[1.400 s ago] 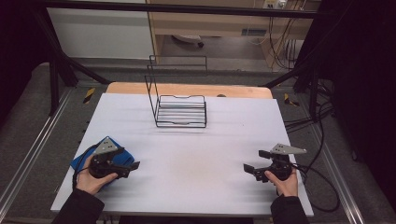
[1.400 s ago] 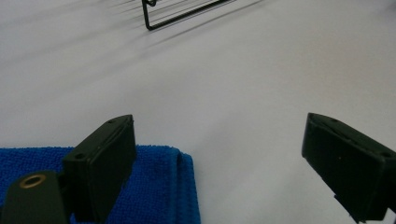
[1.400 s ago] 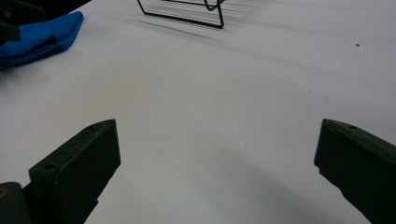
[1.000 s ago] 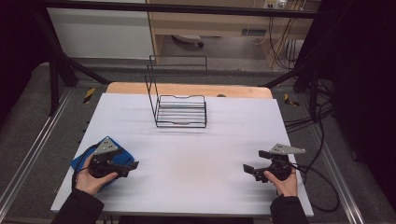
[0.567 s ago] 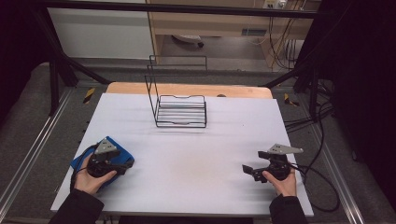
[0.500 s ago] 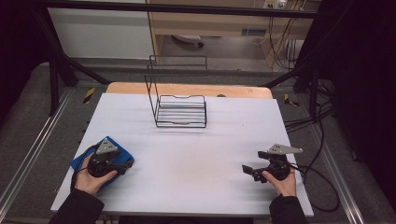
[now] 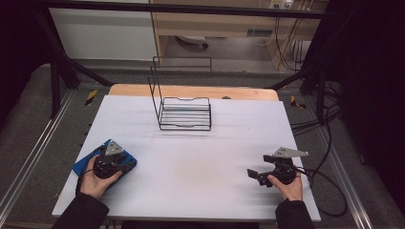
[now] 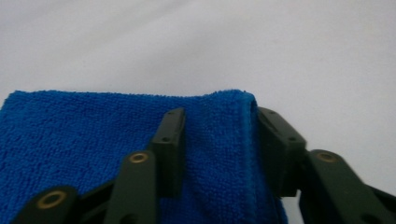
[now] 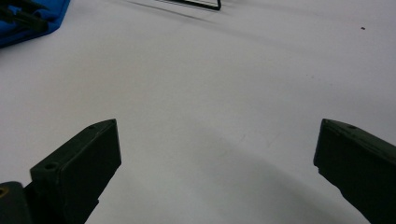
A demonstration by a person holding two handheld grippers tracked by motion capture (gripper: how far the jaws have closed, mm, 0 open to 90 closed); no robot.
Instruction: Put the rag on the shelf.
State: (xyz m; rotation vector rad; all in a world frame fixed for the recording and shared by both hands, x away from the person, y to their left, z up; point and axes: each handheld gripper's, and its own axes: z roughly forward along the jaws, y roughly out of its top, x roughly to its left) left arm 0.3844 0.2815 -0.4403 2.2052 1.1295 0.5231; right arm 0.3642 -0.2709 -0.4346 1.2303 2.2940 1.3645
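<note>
The left hand-held gripper (image 8: pixel 217 154) has just been closing, pinching a raised fold of blue towel (image 8: pixel 70 140) to lift it, while the right hand-held gripper (image 9: pixel 217 172) waits wide open and empty.

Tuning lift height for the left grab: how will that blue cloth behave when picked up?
Likely floppy: the blue cloth has already bunched into a ridge between the closing jaws of the left gripper. Probably light, since it is thin terry. The looped pile suggests little slip, but the free part should drape and drag on the table.
</note>
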